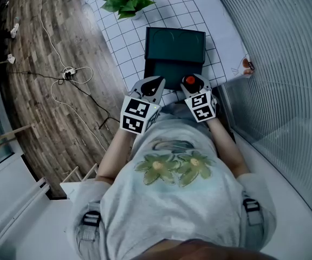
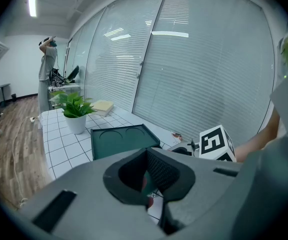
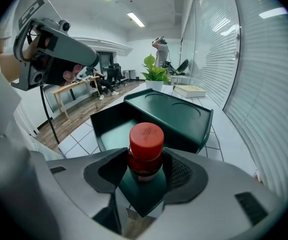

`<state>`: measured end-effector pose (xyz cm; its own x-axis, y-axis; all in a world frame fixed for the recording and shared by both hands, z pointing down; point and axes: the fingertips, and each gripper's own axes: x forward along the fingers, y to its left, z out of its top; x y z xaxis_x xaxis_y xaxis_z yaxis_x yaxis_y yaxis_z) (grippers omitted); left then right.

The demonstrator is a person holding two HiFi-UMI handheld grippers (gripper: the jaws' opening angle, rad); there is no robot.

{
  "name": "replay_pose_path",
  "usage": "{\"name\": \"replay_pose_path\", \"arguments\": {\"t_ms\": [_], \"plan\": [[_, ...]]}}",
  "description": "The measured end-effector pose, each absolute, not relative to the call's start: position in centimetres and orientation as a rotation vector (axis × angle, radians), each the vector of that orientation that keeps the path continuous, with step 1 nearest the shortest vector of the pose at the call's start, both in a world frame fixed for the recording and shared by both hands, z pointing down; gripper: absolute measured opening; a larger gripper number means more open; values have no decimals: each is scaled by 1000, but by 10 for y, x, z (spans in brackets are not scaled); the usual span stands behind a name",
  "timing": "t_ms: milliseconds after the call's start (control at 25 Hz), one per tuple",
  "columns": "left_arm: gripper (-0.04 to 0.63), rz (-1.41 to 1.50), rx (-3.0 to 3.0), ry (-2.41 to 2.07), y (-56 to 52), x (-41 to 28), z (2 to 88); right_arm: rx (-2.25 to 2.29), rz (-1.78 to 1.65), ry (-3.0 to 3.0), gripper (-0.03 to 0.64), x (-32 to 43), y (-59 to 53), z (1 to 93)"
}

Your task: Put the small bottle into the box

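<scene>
A small bottle (image 3: 145,146) with a red cap (image 1: 190,80) stands upright between the jaws of my right gripper (image 3: 145,166), which is shut on it. In the head view, my right gripper (image 1: 194,84) holds it over the near edge of the table. Just beyond lies the dark green box (image 3: 115,124), open, with its lid (image 3: 176,111) propped behind it. The box (image 1: 173,71) is also in the head view, in front of both grippers. My left gripper (image 1: 151,84) hovers beside the right one, jaws together with nothing in them; the left gripper view shows its tips (image 2: 146,183) closed.
The table's white grid cloth (image 1: 121,37) carries a potted plant (image 1: 126,1) at the far end and a yellowish pad (image 3: 190,90). Window blinds (image 1: 275,47) run along the right. Cables (image 1: 69,75) lie on the wooden floor to the left. A person (image 2: 47,69) stands far off.
</scene>
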<state>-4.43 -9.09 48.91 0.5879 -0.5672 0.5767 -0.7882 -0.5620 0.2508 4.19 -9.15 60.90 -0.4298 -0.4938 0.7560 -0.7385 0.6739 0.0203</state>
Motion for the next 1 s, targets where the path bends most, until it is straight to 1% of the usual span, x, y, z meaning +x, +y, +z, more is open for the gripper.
{"name": "replay_pose_path", "arguments": {"t_ms": [1000], "plan": [[8, 592, 2314, -1078, -98, -51, 495, 900, 350, -2088, 216, 37, -92, 623]]}}
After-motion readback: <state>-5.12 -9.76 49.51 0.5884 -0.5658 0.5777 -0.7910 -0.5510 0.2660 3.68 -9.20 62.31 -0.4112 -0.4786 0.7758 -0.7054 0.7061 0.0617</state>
